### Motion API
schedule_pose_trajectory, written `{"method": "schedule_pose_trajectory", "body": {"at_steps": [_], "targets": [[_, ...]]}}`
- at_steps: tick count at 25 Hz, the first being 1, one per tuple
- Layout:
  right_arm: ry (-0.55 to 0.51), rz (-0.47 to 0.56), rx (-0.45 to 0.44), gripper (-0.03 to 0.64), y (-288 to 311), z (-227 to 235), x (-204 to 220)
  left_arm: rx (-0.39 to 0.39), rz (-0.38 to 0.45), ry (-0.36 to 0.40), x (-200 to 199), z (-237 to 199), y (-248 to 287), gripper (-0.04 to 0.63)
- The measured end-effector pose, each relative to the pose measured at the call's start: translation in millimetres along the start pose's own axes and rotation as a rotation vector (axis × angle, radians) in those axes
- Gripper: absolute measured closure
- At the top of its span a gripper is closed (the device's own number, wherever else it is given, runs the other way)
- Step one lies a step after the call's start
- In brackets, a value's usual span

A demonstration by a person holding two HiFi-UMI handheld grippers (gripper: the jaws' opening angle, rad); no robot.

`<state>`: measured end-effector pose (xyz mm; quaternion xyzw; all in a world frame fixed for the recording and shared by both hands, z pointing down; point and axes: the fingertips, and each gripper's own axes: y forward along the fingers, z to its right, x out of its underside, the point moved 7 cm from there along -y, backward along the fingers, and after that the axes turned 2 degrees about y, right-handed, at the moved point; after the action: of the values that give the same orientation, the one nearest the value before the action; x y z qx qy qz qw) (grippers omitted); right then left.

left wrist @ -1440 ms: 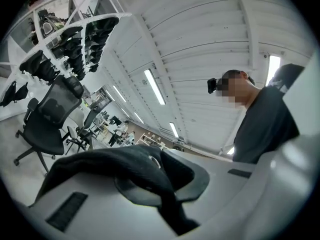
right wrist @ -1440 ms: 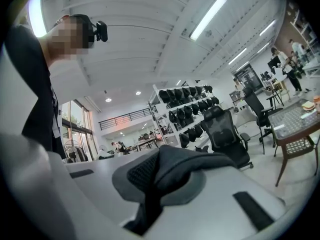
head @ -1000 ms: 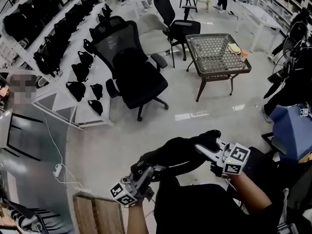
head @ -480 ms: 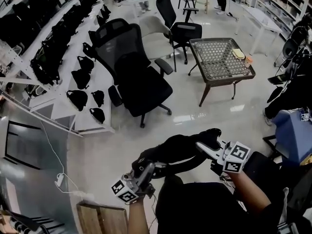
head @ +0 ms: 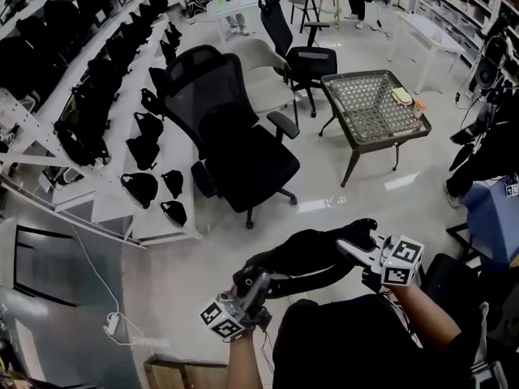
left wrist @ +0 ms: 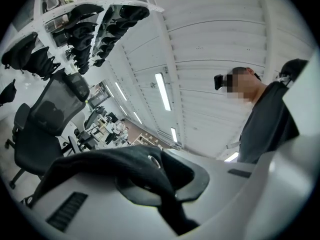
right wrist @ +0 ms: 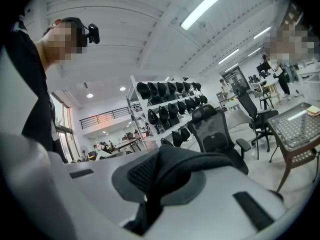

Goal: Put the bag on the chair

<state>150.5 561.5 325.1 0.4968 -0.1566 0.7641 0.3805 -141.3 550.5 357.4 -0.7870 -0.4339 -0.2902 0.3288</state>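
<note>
- The bag (head: 316, 254) hangs stretched between the two sets of jaws, one end pinched in each. This probably keeps the limp black fabric spread out and off the floor.
- The left gripper (head: 259, 280) has its jaws clamped on a fold of the bag, and fabric bulges out just ahead of them.
- The right gripper (head: 357, 250) grips the other end the same way, jaws closed on the cloth.
- The chair (head: 235, 144) stands well ahead of both jaws, and the bag is not yet on it.
- Both hands sit low before the body. The left gripper tips slightly upward, the right is about level, and both angle inward toward the bag.
</note>
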Motion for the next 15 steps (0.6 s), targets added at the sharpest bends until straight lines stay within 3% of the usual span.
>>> {"method": "schedule_pose_trajectory", "body": {"at_steps": [15], "targets": [[0.016,0.029,0.009,0.601,71.3,16.6,-13.8,0.005,-0.007,0.023,-49.6,-55.0,-11.2,0.572]]}}
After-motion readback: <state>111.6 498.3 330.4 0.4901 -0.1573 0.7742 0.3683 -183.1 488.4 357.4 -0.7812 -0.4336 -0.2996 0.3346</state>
